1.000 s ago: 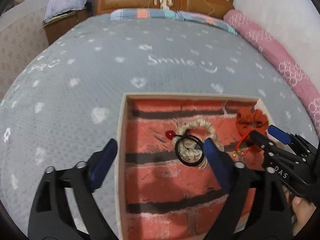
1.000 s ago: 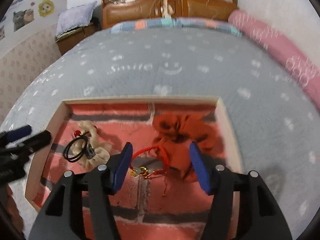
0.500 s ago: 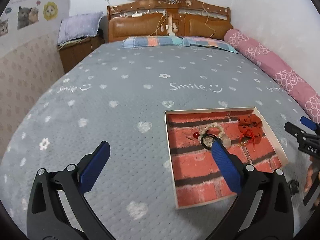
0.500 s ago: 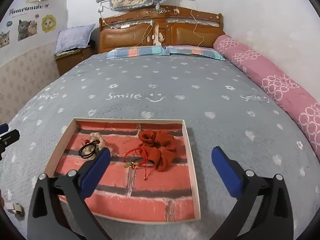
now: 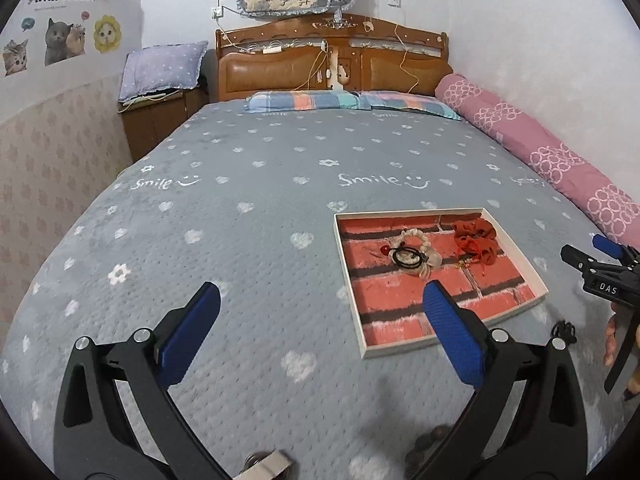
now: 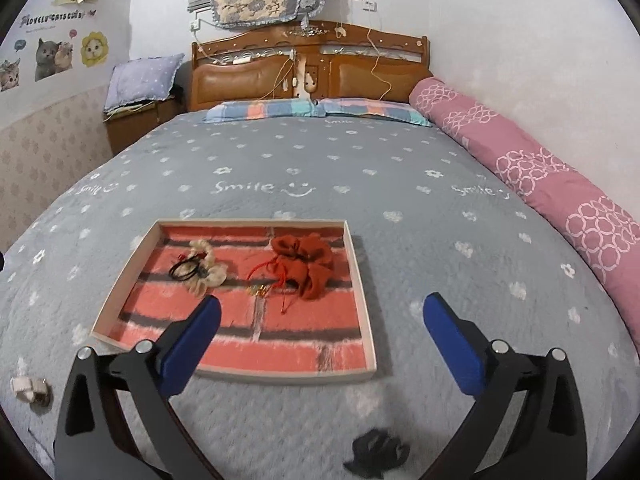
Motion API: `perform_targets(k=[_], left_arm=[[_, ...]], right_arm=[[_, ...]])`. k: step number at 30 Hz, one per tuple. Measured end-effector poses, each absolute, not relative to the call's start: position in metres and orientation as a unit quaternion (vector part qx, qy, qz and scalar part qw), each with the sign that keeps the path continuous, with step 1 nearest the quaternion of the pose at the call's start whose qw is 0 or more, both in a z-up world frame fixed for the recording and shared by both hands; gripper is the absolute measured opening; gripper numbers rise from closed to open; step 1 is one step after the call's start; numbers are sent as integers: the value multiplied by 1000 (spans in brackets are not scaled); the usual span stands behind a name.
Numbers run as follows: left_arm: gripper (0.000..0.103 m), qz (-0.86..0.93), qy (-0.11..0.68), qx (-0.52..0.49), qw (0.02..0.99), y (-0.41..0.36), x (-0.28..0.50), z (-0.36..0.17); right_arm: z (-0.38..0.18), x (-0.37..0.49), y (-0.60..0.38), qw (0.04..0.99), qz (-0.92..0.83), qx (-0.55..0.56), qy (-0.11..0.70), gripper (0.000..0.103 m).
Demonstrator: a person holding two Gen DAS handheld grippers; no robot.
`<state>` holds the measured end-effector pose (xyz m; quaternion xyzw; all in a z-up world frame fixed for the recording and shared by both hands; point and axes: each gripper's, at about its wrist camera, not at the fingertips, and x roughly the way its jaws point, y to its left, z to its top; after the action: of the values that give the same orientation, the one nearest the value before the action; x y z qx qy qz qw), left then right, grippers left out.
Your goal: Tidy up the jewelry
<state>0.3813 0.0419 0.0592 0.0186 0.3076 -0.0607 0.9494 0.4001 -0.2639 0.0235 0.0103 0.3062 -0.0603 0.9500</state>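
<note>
A shallow tray (image 6: 362, 300) with a red brick-pattern floor lies on the grey bedspread; it also shows in the left wrist view (image 5: 516, 248). In it lie a cream scrunchie (image 6: 208, 274) with a black hair tie (image 6: 185, 270), a red fabric scrunchie (image 6: 308, 264) and a red cord bracelet (image 6: 266, 276). My left gripper (image 5: 320, 336) is open and empty, above the bed left of the tray. My right gripper (image 6: 320, 340) is open and empty, above the tray's near right corner. The right gripper's tip shows at the right edge of the left wrist view (image 5: 600, 268).
A small black item (image 6: 378, 454) lies on the bedspread in front of the tray, and a small white item (image 6: 28, 388) at the near left. A pink rolled quilt (image 6: 532, 168) runs along the right wall. Pillows and the wooden headboard (image 6: 308, 68) stand at the far end.
Both grippers have pulled back and up from the tray and opened wide. The red cord bracelet that lay between the right fingers now lies in the tray.
</note>
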Motion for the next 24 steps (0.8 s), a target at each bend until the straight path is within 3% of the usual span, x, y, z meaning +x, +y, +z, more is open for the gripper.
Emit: perform_targets(k=[10, 24], left_arm=[[98, -39, 294, 37, 954, 60, 325, 37], [98, -23, 306, 11, 952, 95, 261, -15]], right_arm=[[11, 332, -247, 955, -38, 40, 292, 99], [-50, 257, -220, 948, -43, 47, 313, 99]])
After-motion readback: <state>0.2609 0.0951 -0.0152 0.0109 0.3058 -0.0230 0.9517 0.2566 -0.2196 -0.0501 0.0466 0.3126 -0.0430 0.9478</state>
